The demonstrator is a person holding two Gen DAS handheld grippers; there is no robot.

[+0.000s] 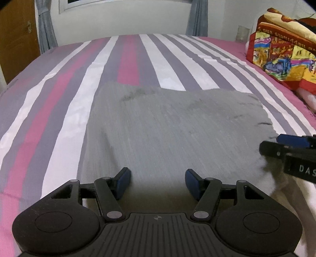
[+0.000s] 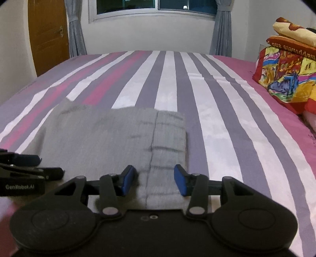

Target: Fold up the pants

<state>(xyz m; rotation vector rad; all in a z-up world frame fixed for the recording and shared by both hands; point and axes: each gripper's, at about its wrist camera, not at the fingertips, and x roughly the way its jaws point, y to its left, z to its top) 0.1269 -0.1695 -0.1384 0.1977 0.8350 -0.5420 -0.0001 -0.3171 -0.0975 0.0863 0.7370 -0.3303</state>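
The grey pants (image 1: 169, 126) lie folded flat on the striped bed, a rough rectangle. In the right wrist view the pants (image 2: 110, 142) show a ribbed waistband or cuff band along their right edge. My left gripper (image 1: 158, 182) is open and empty, just above the near edge of the pants. My right gripper (image 2: 155, 180) is open and empty, over the near right corner by the band. The right gripper also shows in the left wrist view (image 1: 276, 146) at the pants' right edge. The left gripper shows in the right wrist view (image 2: 39, 165) at the left.
The bed sheet (image 1: 65, 94) has pink, grey and white stripes. A stack of colourful folded bedding (image 1: 284, 53) sits at the right side of the bed. A wooden door (image 2: 47, 35), curtains and a window (image 2: 156, 8) stand beyond the far edge.
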